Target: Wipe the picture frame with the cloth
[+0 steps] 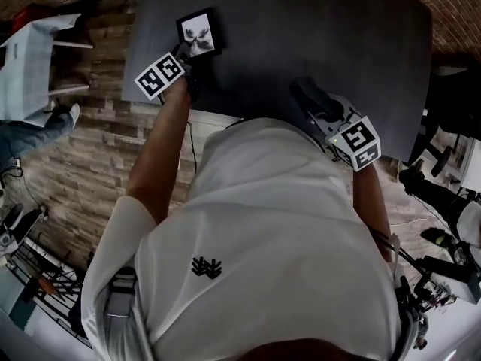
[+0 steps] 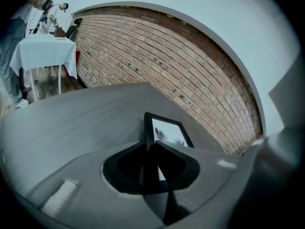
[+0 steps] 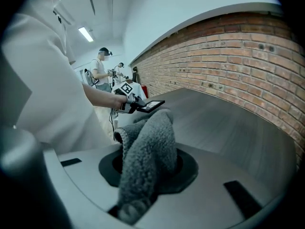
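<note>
Because the right gripper [image 1: 312, 100], at two o'clock in the head view, is clamped on a bunched grey fleecy cloth [image 3: 147, 147], its hard tips could knock the glass. At eleven o'clock the left gripper [image 1: 188, 51] pinches one edge of the small black picture frame [image 1: 200, 32], so wiping pressure might twist it loose. Only the dark grey table [image 1: 338, 28] lies between them, with a red brick wall [image 2: 190, 70] beyond.

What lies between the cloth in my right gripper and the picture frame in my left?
Nothing but bare table top: the head view shows it running clear from the cloth to the picture frame.
</note>
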`<action>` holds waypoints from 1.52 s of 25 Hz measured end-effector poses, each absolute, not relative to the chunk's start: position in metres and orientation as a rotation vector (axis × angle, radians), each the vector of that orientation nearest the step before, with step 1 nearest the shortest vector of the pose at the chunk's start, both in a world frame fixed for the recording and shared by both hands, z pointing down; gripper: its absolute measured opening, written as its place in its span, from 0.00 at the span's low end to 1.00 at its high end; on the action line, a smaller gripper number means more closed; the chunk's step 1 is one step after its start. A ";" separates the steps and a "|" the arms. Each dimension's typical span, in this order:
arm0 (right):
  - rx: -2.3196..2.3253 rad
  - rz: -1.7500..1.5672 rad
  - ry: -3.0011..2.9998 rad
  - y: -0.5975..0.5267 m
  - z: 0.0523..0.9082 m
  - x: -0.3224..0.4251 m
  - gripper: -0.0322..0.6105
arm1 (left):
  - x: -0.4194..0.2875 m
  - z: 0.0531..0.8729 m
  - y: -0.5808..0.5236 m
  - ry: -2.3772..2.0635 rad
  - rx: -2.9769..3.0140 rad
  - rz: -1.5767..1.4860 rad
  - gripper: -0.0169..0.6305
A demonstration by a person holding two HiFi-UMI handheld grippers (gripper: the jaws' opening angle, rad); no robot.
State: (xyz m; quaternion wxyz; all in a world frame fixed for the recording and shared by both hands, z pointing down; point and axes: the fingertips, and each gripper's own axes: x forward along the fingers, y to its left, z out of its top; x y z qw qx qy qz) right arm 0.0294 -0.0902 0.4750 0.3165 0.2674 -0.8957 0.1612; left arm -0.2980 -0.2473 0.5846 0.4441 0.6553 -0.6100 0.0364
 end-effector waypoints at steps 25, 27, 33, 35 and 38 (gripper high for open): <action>0.805 0.492 -2.302 -0.048 0.475 0.095 0.19 | -0.293 0.572 -0.231 -1.718 1.707 0.300 0.22; 0.782 0.471 -2.324 -0.040 0.474 0.105 0.19 | -0.273 0.553 -0.211 -1.713 1.754 0.288 0.22; 0.722 0.424 -2.393 -0.011 0.461 0.133 0.19 | -0.174 0.492 -0.125 -1.541 1.948 0.225 0.11; 0.692 0.410 -2.419 0.004 0.460 0.146 0.19 | -0.121 0.479 -0.092 -1.409 2.041 0.231 0.06; 0.642 0.397 -2.464 0.036 0.462 0.172 0.19 | -0.035 0.466 -0.035 -1.193 2.126 0.205 0.05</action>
